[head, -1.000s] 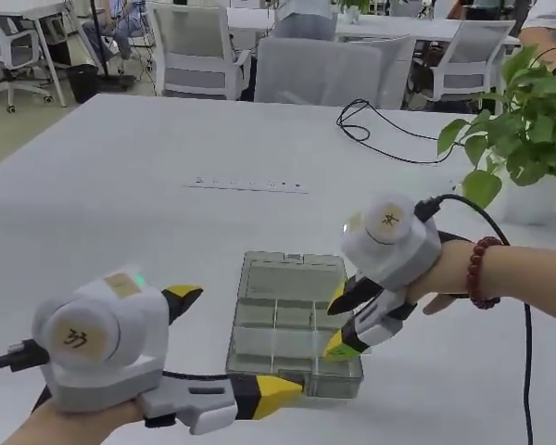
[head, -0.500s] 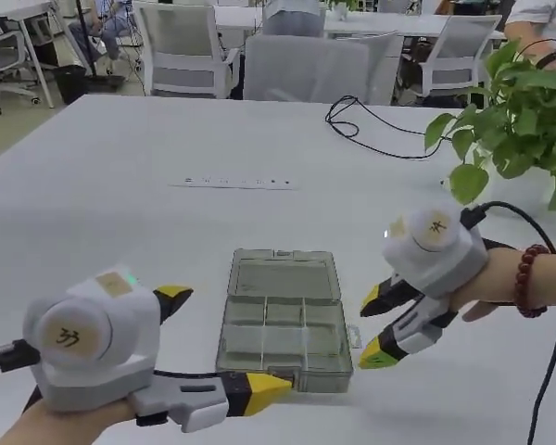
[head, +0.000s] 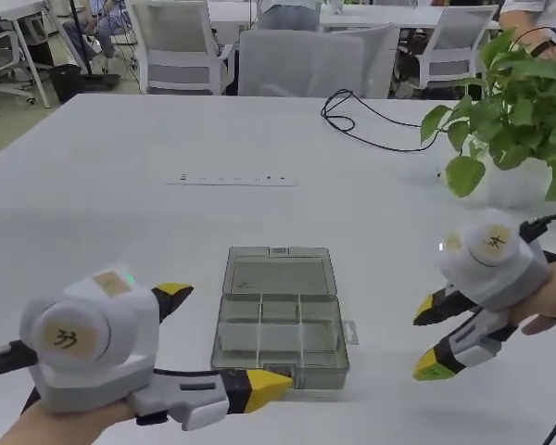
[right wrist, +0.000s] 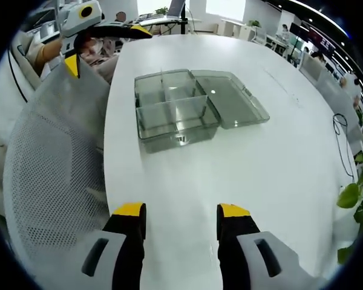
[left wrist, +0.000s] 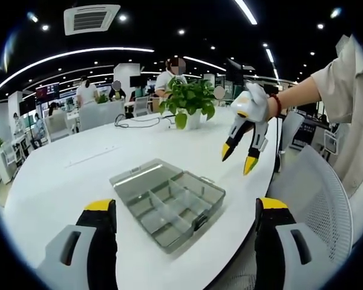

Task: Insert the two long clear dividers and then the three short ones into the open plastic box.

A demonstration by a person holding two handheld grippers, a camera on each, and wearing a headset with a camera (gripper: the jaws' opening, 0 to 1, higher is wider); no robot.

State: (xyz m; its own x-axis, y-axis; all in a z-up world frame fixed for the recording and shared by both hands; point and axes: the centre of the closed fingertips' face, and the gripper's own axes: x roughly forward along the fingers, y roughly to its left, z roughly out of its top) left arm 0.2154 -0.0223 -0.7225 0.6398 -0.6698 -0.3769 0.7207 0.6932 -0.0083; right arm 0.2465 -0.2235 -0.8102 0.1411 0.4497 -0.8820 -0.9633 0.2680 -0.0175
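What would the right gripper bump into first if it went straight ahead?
Probably the bare white table just short of the plastic box; the right gripper tilts downward, though depth is unclear.

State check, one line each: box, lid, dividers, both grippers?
Clear grey plastic box: open, flat on the white table.
Hinged clear lid: folded fully back, lying flat behind the base.
Clear dividers: seated in the base, splitting it into compartments; count unclear.
Left gripper: open, empty, near the box's front.
Right gripper: open, empty, clear of the box.
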